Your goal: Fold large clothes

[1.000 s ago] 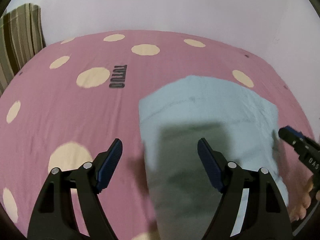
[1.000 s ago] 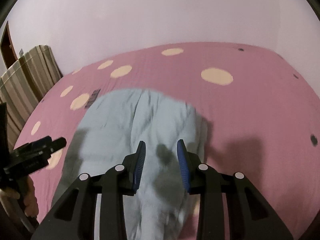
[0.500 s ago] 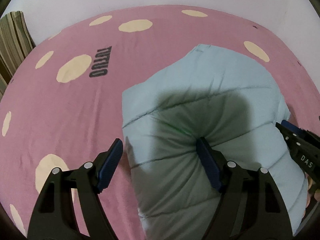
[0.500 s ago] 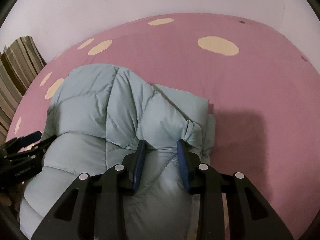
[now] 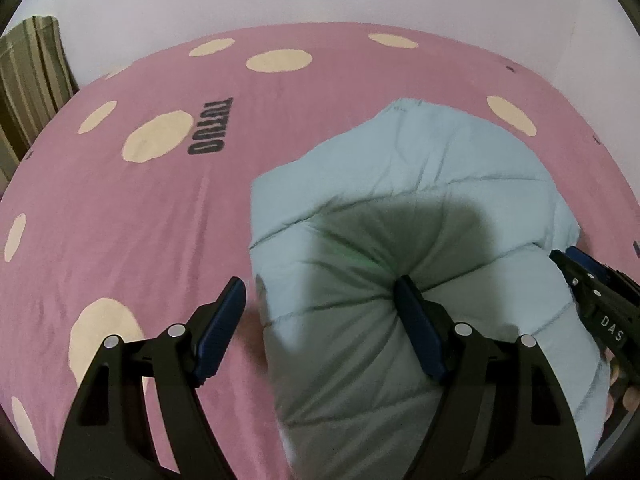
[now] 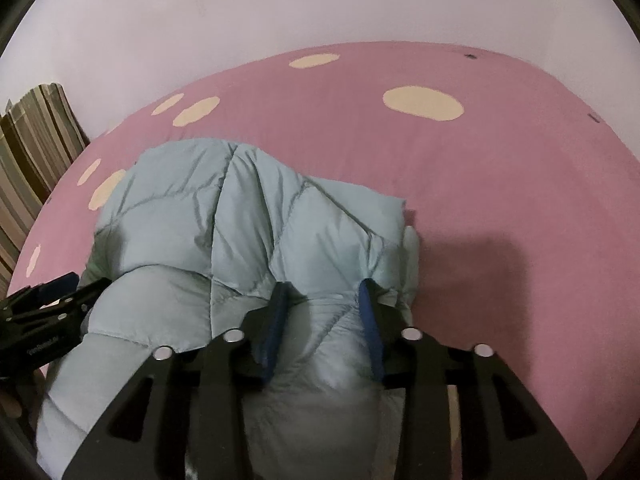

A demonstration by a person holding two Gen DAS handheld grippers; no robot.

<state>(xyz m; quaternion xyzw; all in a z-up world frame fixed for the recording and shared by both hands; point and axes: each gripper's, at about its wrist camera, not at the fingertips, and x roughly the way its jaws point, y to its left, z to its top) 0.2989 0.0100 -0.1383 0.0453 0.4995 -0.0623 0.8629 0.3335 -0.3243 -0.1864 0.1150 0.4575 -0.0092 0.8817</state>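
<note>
A light blue puffer jacket (image 5: 420, 184) lies bunched on the pink dotted bed sheet (image 5: 120, 220). My left gripper (image 5: 318, 284) is open wide at the jacket's left edge. Its right finger digs into the padding and its left finger hangs over the sheet. In the right wrist view the jacket (image 6: 192, 208) bulges up between the blue pads of my right gripper (image 6: 322, 288). Those jaws are opening, with the fabric still pinched between them. The right gripper (image 5: 592, 292) also shows at the left wrist view's right edge, and the left gripper (image 6: 40, 312) at the other view's left edge.
The pink sheet (image 6: 500, 160) stretches wide to the right of the jacket and far back to a pale wall (image 6: 320, 8). A striped brown cloth (image 5: 28, 80) hangs at the far left. Dark lettering (image 5: 208, 128) is printed on the sheet.
Both grippers have sunk toward the bed with the jacket, which now rests puffed on the sheet. The right jaws stand wider apart than half a second ago.
</note>
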